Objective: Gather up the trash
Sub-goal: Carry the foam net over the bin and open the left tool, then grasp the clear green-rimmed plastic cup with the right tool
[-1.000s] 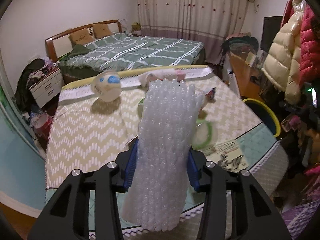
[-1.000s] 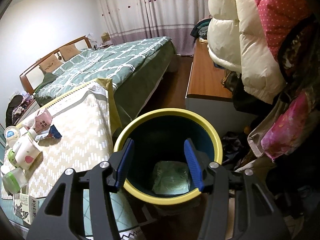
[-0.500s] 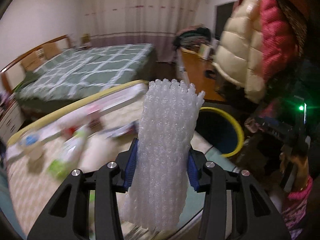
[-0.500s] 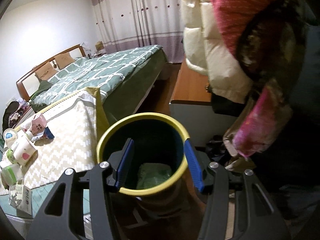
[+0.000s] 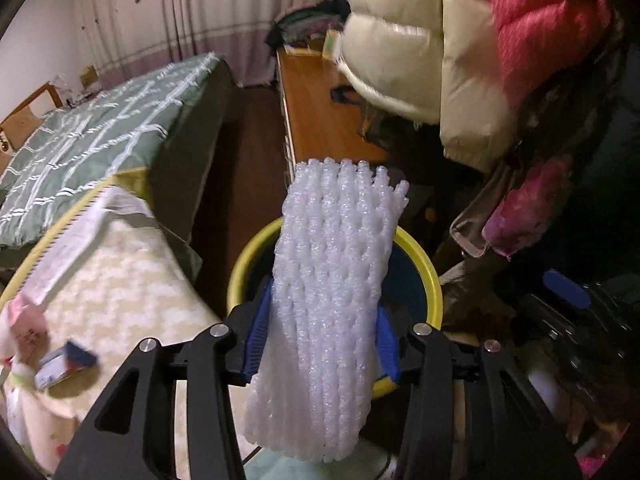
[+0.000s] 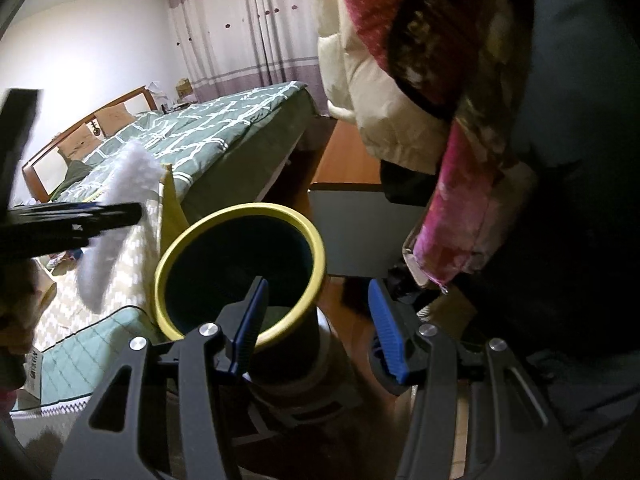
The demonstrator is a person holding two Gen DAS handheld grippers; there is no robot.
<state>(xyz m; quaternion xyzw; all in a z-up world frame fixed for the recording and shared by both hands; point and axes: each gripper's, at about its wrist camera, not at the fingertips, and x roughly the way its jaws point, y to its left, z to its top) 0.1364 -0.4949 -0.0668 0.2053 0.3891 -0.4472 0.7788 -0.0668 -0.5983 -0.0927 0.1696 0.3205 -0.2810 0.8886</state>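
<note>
My left gripper [image 5: 322, 336] is shut on a white foam net sleeve [image 5: 332, 300], held upright just in front of the yellow-rimmed blue trash bin [image 5: 424, 268]. In the right wrist view the same sleeve [image 6: 116, 216] and the left gripper [image 6: 76, 216] come in from the left, beside the bin [image 6: 240, 240]. My right gripper [image 6: 320, 320] is open and empty, its left finger over the bin's near rim, its right finger off to the bin's right. Something pale green lies low inside the bin.
A table with a zigzag cloth [image 5: 120, 280] carries a small blue and white carton [image 5: 64, 360] and pink paper [image 5: 24, 320]. A green bed [image 6: 208, 120] lies behind. Puffy coats [image 5: 460, 40] hang close above and right of the bin, by a wooden desk [image 5: 320, 100].
My left gripper has swung right from the table with the foam sleeve, reaching the bin. My right gripper has shifted right, so the bin now sits left of its centre.
</note>
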